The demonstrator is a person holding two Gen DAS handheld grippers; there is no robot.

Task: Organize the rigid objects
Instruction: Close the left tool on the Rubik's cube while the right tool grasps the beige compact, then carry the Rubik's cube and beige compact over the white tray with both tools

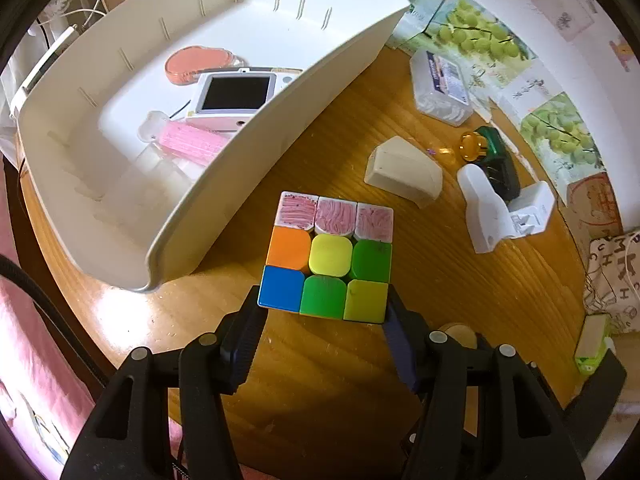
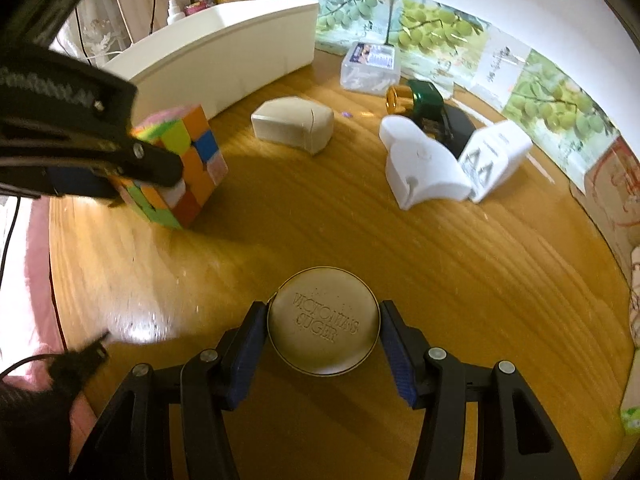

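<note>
My left gripper (image 1: 322,304) is shut on a multicoloured puzzle cube (image 1: 328,254), its pads pressing the cube's two sides just above the wooden table (image 1: 340,380). The same cube (image 2: 180,164) shows at the left of the right wrist view, clamped by the other tool's black finger (image 2: 156,166). My right gripper (image 2: 324,324) is shut on a round brass-coloured tin (image 2: 324,326) with embossed lettering. A large white bin (image 1: 224,184) stands left of the cube; inside lie a small white screen device (image 1: 236,98), a pink comb-like piece (image 1: 192,144) and an orange oval (image 1: 200,64).
On the table behind lie a cream wedge-shaped block (image 1: 404,172), a clear plastic box (image 1: 440,88), a white battery charger (image 2: 444,164), a green-and-gold bottle (image 2: 416,98) and a black item. Fruit-printed cartons (image 2: 440,28) line the wall. Pink fabric borders the table's left edge.
</note>
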